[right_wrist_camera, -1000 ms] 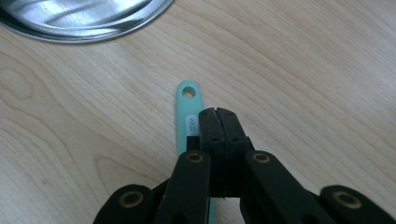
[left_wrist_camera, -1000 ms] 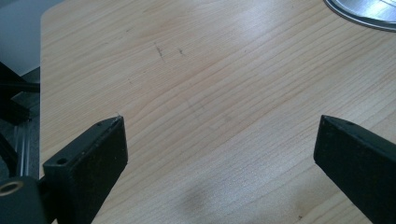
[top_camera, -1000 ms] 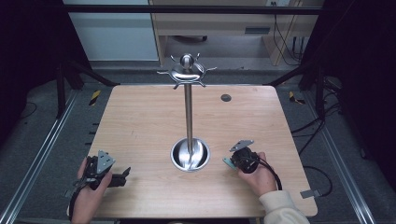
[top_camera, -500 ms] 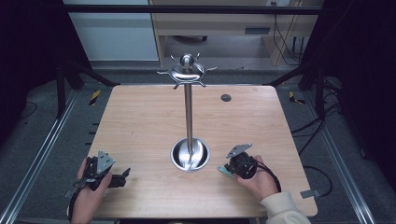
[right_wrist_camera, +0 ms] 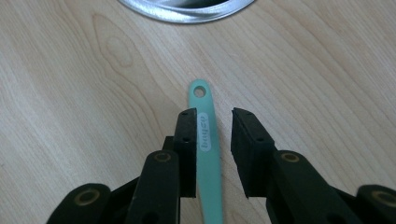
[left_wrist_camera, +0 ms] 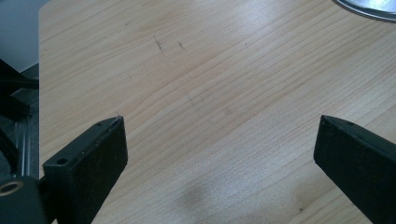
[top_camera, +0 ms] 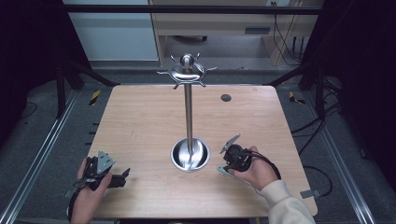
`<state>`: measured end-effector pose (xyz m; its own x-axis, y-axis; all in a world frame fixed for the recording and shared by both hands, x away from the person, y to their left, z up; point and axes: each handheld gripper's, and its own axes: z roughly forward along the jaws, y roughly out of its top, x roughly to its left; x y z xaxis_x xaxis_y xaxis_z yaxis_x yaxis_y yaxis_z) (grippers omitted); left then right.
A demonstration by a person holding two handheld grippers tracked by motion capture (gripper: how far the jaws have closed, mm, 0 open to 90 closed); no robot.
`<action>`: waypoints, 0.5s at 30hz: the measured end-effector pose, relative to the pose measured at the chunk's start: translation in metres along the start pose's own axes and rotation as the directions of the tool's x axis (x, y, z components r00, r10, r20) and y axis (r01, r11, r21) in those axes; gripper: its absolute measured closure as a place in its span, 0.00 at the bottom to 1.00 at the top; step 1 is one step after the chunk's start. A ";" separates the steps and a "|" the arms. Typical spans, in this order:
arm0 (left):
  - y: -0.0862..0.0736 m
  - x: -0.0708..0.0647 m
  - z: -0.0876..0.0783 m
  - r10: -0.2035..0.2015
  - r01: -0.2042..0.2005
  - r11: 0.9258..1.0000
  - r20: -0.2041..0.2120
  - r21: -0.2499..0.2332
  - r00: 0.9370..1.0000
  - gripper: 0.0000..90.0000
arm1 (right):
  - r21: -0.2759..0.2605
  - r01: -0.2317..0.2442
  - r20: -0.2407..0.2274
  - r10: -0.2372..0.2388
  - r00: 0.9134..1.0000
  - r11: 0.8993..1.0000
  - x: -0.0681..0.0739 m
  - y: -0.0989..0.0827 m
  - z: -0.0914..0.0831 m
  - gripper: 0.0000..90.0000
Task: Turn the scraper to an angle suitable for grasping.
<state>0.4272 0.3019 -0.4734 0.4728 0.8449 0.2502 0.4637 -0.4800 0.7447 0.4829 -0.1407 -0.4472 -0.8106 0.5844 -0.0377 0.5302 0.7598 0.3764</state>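
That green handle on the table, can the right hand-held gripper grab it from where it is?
Probably yes. The right hand-held gripper has its jaws either side of the green handle, slightly apart, with nothing else between them. The jaws have just been opening, so it would need to close again.

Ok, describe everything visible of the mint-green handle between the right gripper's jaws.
The mint-green flat handle looks like plastic, slim with a rounded end pierced by a small hanging hole, and bears a white oval label with grey lettering. It lies between the right gripper jaws, against one pad with a gap to the other, pointing toward the round steel stand base over the wooden table.
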 end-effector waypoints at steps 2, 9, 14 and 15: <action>0.000 0.000 0.000 0.000 0.000 1.000 0.000 0.000 1.000 0.03 | 0.018 0.010 -0.009 -0.010 1.000 1.000 0.000 0.002 0.001 0.78; 0.000 -0.001 0.001 -0.001 0.001 1.000 0.000 0.004 1.000 0.03 | 0.073 0.023 -0.024 -0.021 0.999 0.997 0.001 0.005 0.011 0.76; 0.000 -0.001 0.001 0.000 0.000 1.000 0.004 0.006 1.000 0.03 | 0.103 0.030 -0.034 -0.027 0.999 0.994 -0.001 0.005 0.016 0.77; 0.000 -0.001 0.001 0.000 0.000 1.000 0.004 0.007 1.000 0.03 | 0.109 0.032 -0.040 -0.028 0.999 0.993 -0.002 0.005 0.018 0.77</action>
<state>0.4274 0.3011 -0.4746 0.4758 0.8440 0.2476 0.4687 -0.4815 0.7406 0.4916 -0.1326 -0.4615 -0.8345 0.5509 -0.0116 0.5276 0.8050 0.2715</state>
